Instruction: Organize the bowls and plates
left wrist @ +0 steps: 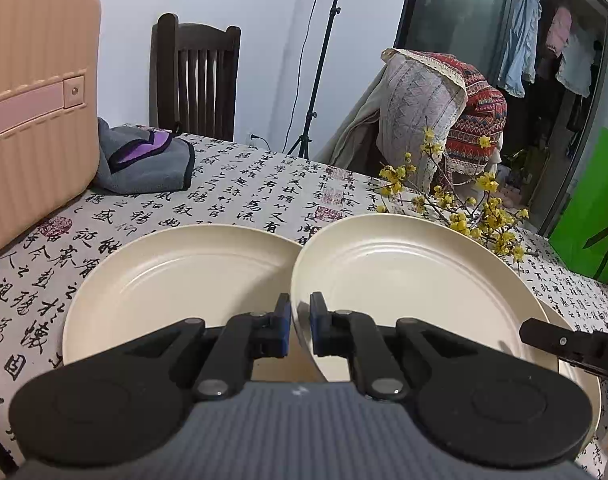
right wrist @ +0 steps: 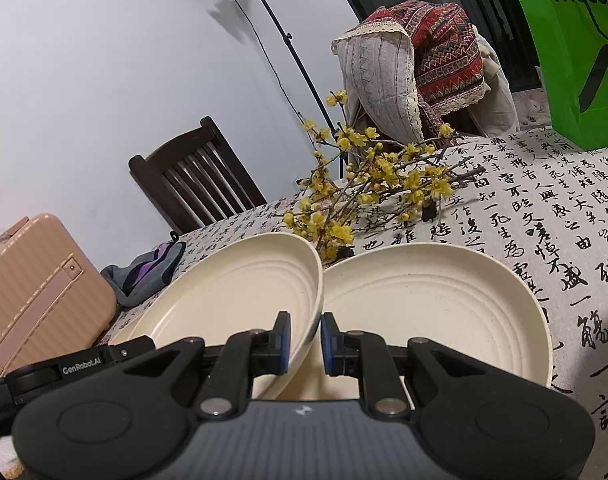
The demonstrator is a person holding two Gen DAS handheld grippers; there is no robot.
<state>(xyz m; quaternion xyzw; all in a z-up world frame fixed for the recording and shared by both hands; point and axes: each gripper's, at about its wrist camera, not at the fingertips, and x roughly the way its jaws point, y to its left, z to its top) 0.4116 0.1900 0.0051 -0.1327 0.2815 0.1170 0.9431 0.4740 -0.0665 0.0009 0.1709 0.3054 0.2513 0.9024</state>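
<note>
Both grippers are clamped on the same raised plate [left wrist: 404,276]. The left gripper [left wrist: 300,328] pinches its near left rim, the right gripper [right wrist: 306,340] its near right rim. A second plate [left wrist: 172,280] lies flat under the left gripper's left side, a third plate [right wrist: 436,308] right of the right gripper, on the tablecloth [left wrist: 240,188].

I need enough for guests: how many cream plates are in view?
3. The tilted plate is held by the left gripper and right gripper; the left plate lies flat beside it; the right plate lies flat, partly under it. Others could hide beneath.
</note>
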